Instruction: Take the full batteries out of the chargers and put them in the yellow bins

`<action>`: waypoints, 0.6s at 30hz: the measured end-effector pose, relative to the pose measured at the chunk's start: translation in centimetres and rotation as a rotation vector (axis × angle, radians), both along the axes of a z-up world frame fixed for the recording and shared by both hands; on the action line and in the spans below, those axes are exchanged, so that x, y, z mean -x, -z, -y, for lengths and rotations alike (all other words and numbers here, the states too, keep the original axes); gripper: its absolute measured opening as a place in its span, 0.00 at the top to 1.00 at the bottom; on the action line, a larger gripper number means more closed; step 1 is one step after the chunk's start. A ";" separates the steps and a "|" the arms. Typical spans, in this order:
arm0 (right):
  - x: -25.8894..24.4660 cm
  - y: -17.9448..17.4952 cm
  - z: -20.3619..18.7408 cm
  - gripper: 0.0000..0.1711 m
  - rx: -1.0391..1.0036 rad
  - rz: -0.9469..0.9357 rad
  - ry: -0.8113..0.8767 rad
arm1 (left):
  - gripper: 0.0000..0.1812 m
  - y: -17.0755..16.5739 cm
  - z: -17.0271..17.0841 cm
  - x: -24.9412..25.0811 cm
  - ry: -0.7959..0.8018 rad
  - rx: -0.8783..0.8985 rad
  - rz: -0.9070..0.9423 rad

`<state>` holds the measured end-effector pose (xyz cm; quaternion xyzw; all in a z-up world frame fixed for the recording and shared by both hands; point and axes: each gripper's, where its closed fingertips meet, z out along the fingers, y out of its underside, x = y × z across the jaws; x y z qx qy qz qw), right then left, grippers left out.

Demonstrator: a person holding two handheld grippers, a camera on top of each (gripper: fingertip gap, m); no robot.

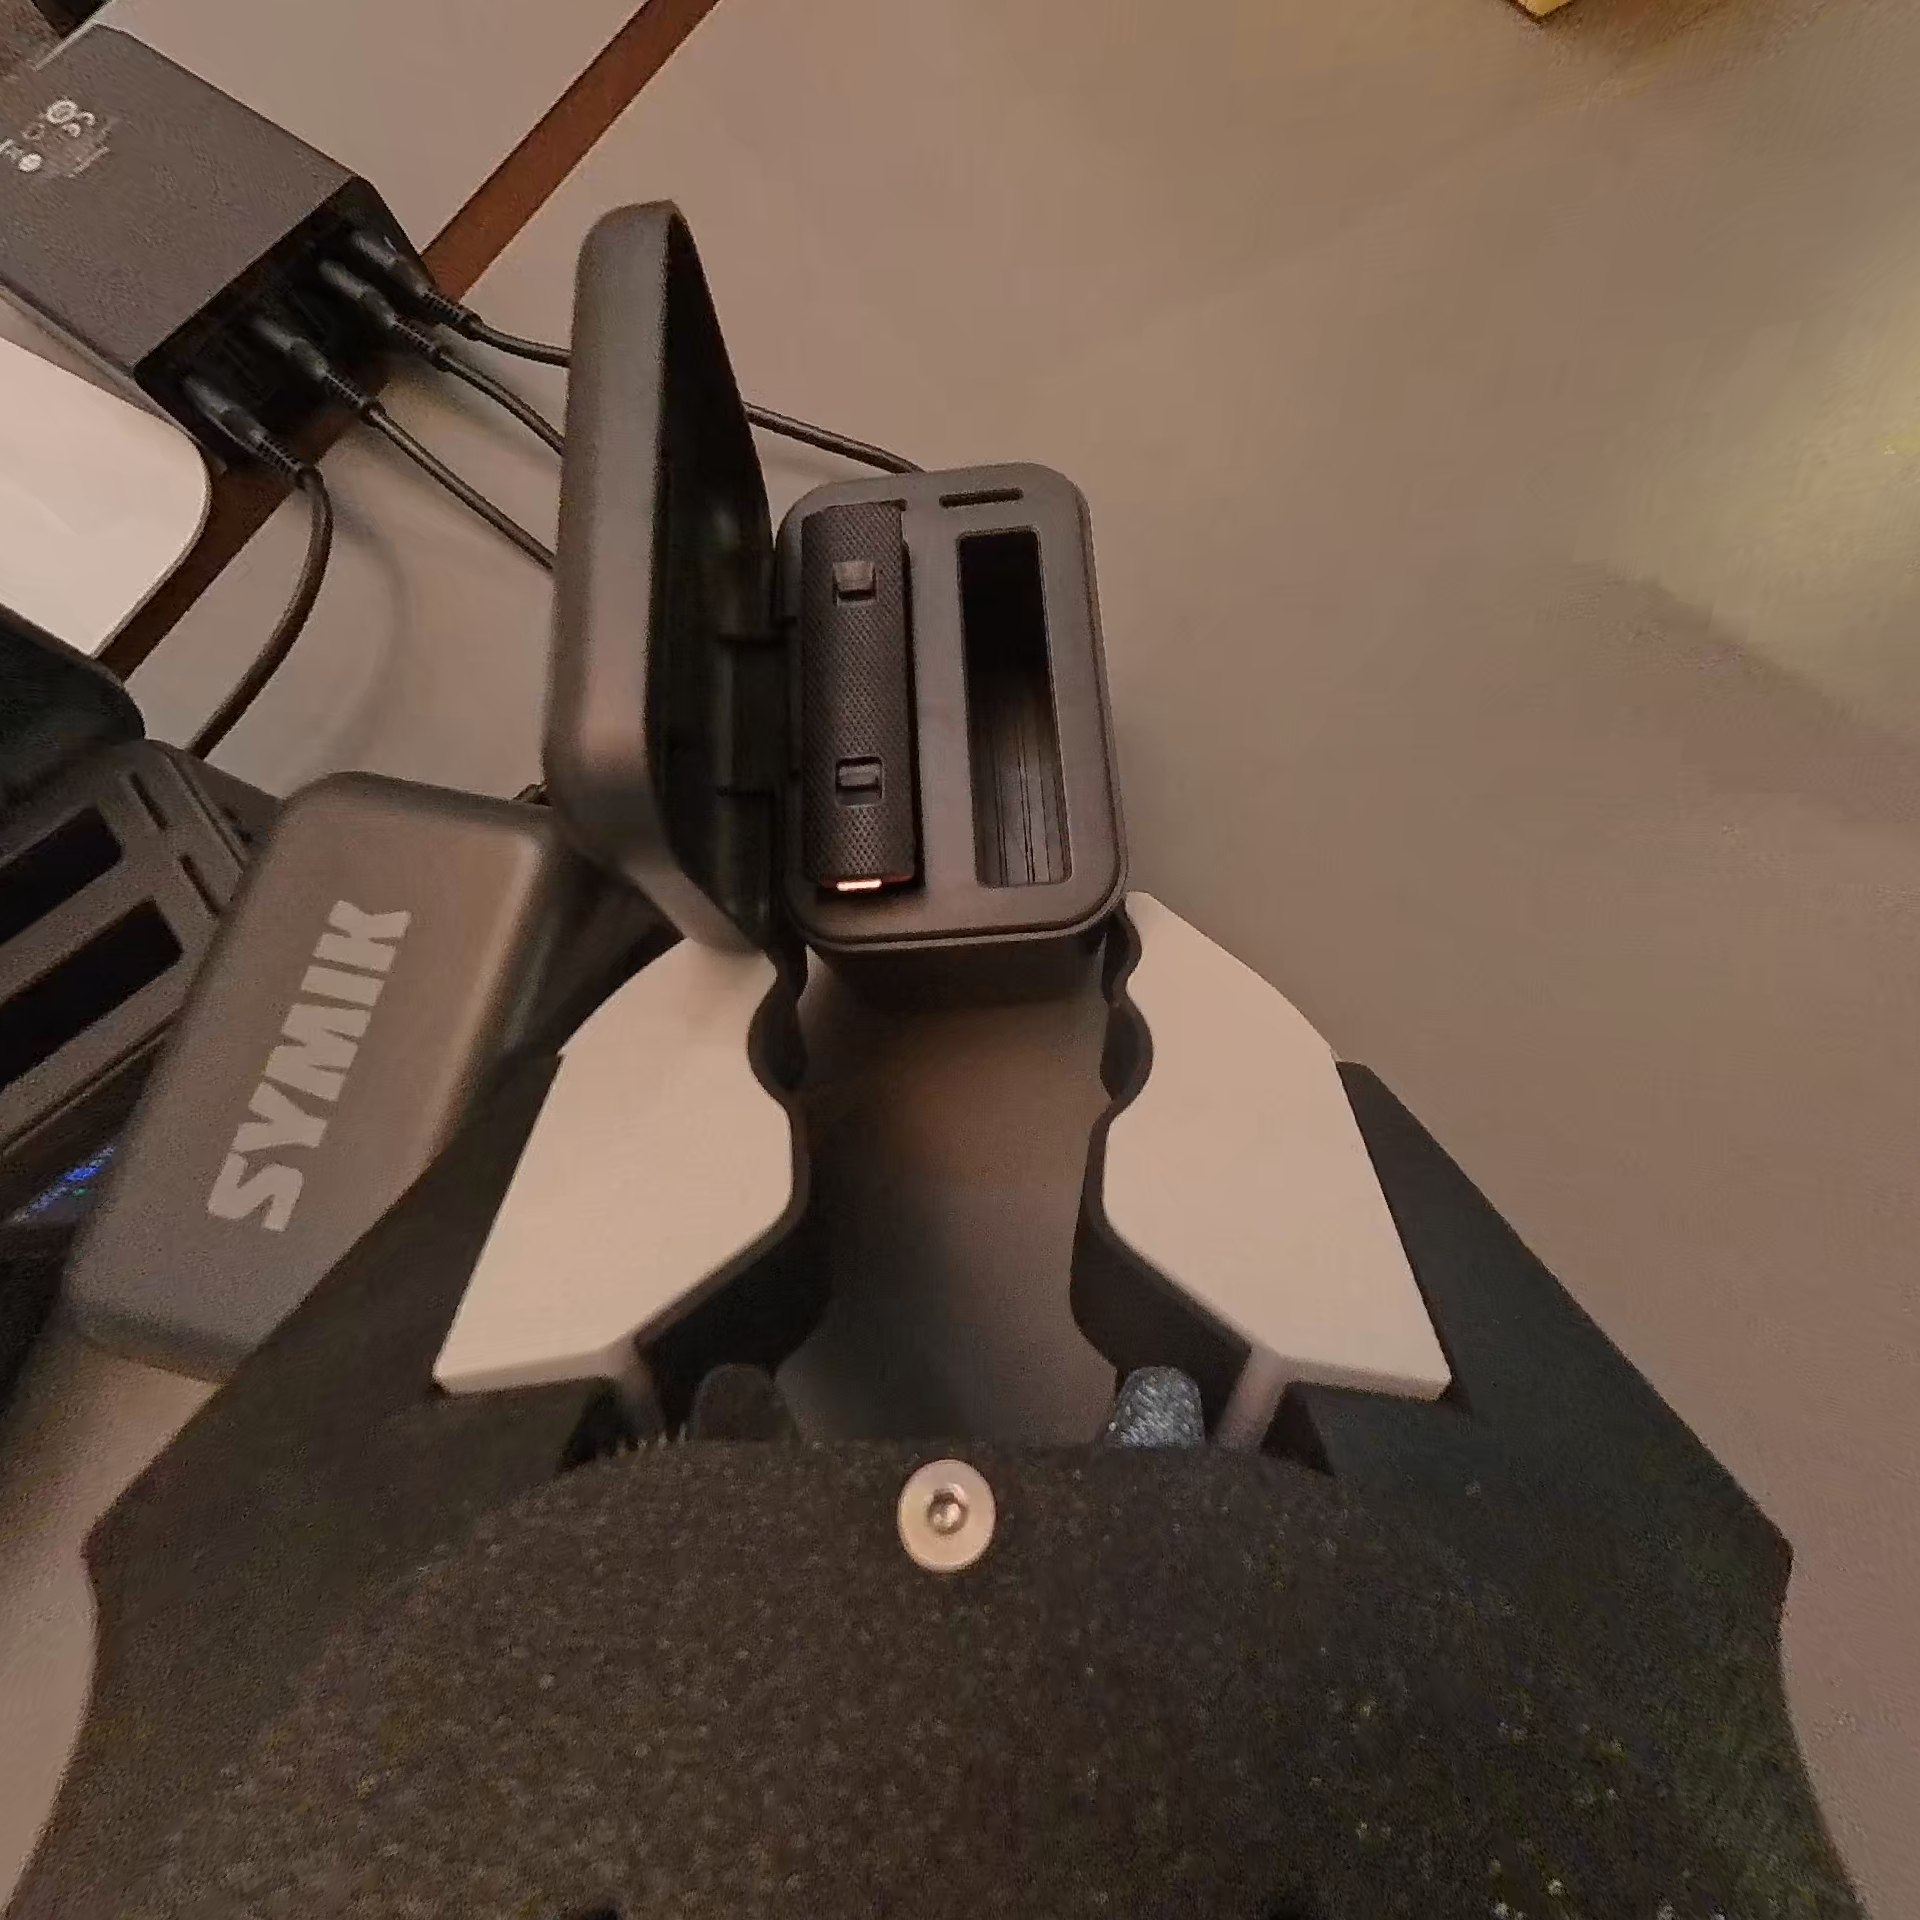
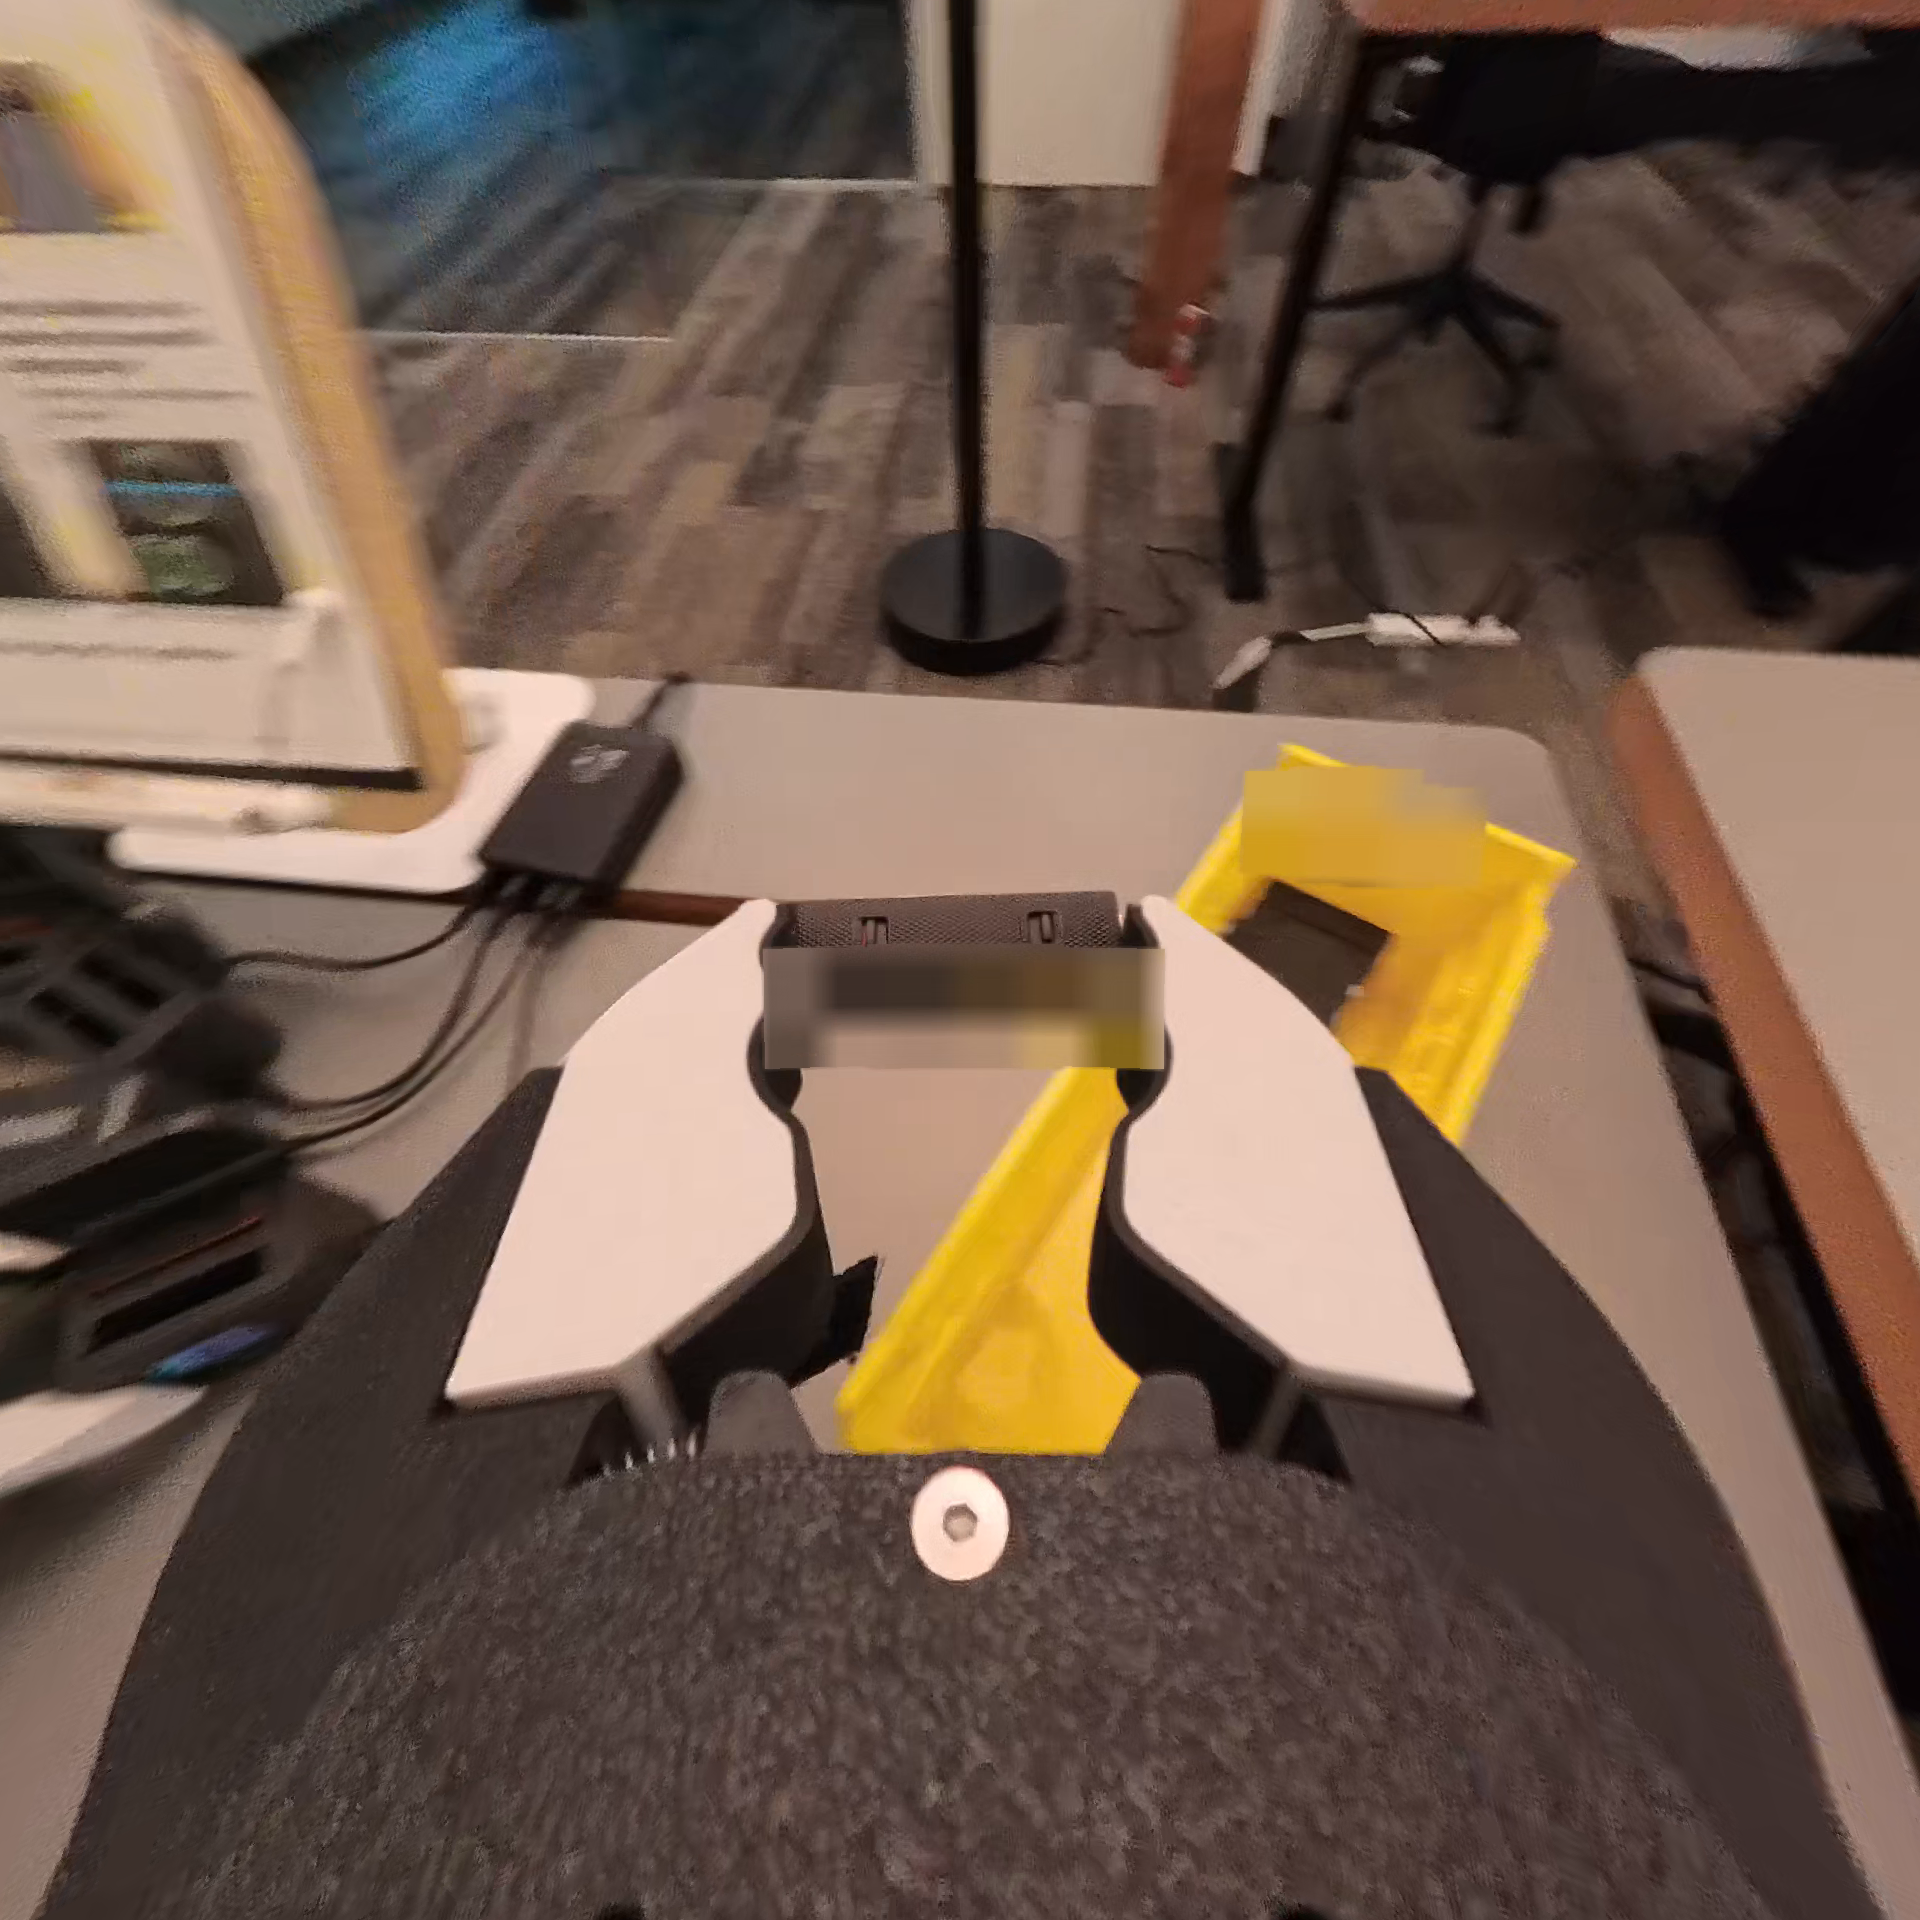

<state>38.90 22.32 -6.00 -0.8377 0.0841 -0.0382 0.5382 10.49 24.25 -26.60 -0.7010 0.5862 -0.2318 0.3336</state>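
In the left wrist view, my left gripper [image 1: 951, 971] is shut on a black charger case [image 1: 951, 914] with its lid [image 1: 649, 582] hinged open to the left. One black textured battery [image 1: 857, 696] sits in the case's left slot; the right slot [image 1: 1013, 707] is empty. In the right wrist view, my right gripper [image 2: 956, 935] is shut on a black battery [image 2: 951, 925], held above the table. A yellow bin [image 2: 1444, 977] lies just behind and to the right of it, with something dark inside.
A black multi-port power hub [image 1: 156, 208] with several cables sits at the back left, also in the right wrist view [image 2: 587, 821]. Another closed grey charger case [image 1: 301, 1060] and open black chargers [image 2: 135, 1226] lie at left. A lamp stand [image 2: 971, 603] is beyond the table edge. Some 35 cm of space lies between my two pairs of fingers. The black multi-port power hub [image 1: 156, 208] is about 25 cm from my left fingertips. Look for it in the right wrist view [image 2: 562, 812] too.
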 end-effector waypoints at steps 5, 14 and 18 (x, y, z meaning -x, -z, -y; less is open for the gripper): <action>-7.2 3.1 -1.5 0.65 0.077 -0.055 0.197 | 0.69 0.0 0.0 0.0 0.006 0.003 0.014; -12.5 8.4 -2.3 0.65 0.145 -0.131 0.461 | 0.70 0.3 0.1 0.2 0.013 0.003 0.012; -13.4 10.7 -2.4 0.65 0.215 -0.133 0.519 | 0.70 0.4 0.1 0.3 0.014 -0.009 0.003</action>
